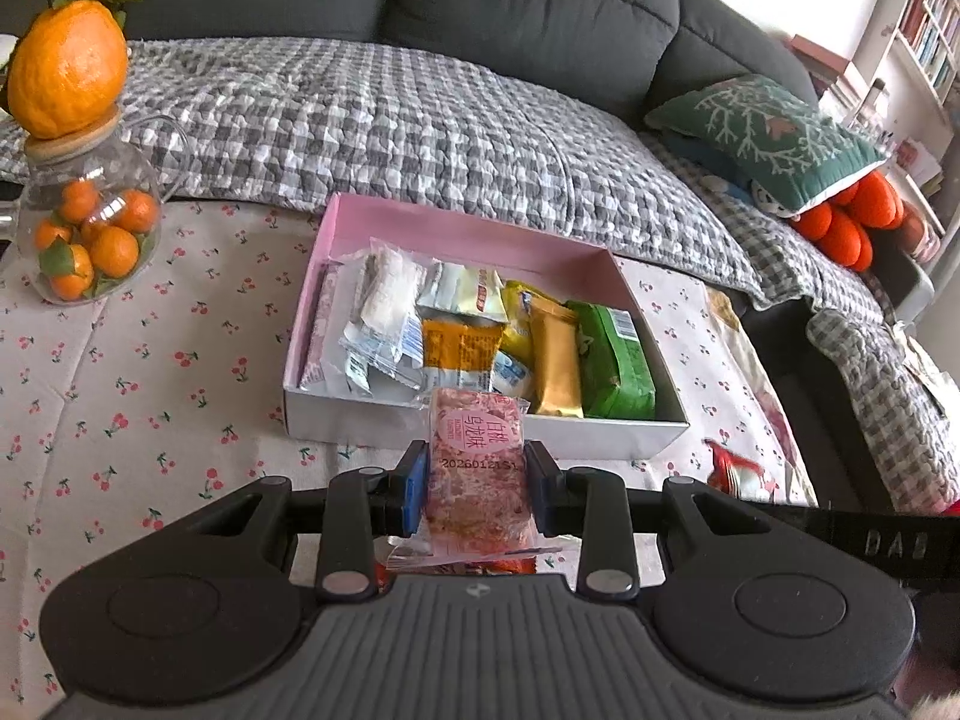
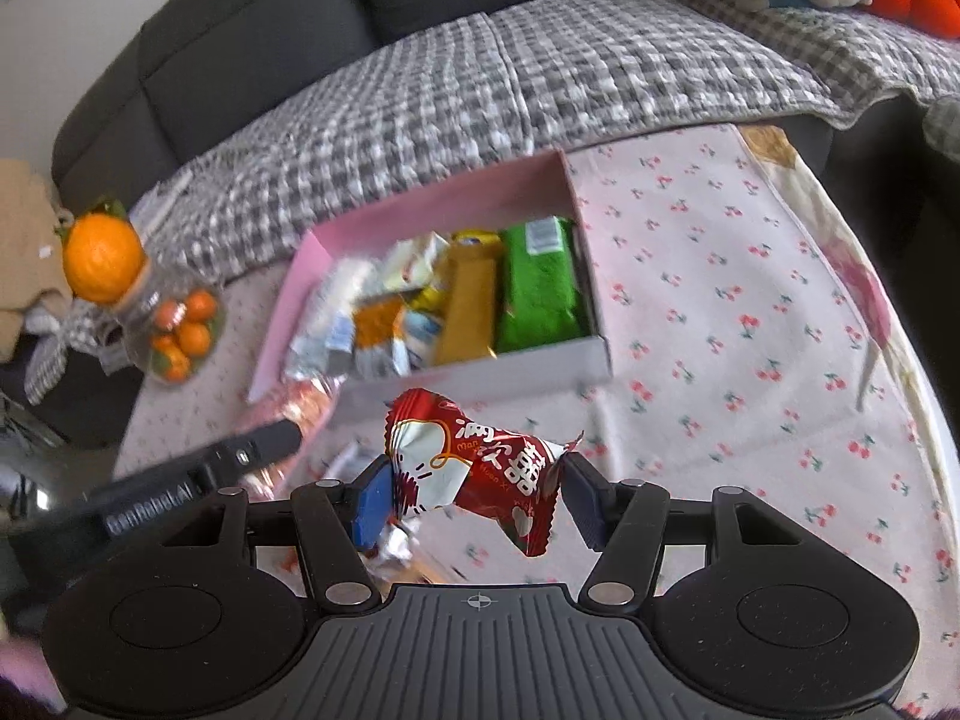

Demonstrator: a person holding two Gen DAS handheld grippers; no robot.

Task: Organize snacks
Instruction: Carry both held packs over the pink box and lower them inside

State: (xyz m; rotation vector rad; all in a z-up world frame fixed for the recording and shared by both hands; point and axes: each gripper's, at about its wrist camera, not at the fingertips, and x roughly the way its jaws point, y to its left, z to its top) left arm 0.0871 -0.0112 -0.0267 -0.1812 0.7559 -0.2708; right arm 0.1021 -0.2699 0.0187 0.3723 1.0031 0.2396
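A pink-lined white box [image 1: 480, 228] sits on the cherry-print cloth and holds several snack packets, among them a green pack [image 1: 615, 363] and a gold bar [image 1: 555, 363]. My left gripper [image 1: 477, 483] is shut on a pink snack bar [image 1: 477, 456], held just short of the box's near wall. My right gripper [image 2: 471, 495] is shut on a red and white snack packet [image 2: 480, 465], held above the cloth short of the box [image 2: 480, 372]. The left gripper's arm [image 2: 198, 468] shows at the left of the right wrist view, with the pink bar [image 2: 306, 402] at its tip.
A glass jar of small oranges [image 1: 90, 240] with a large orange [image 1: 66, 81] on its lid stands at the left of the table. A grey sofa with a checked blanket [image 1: 420, 120] lies behind. A green cushion [image 1: 762, 138] lies at the right.
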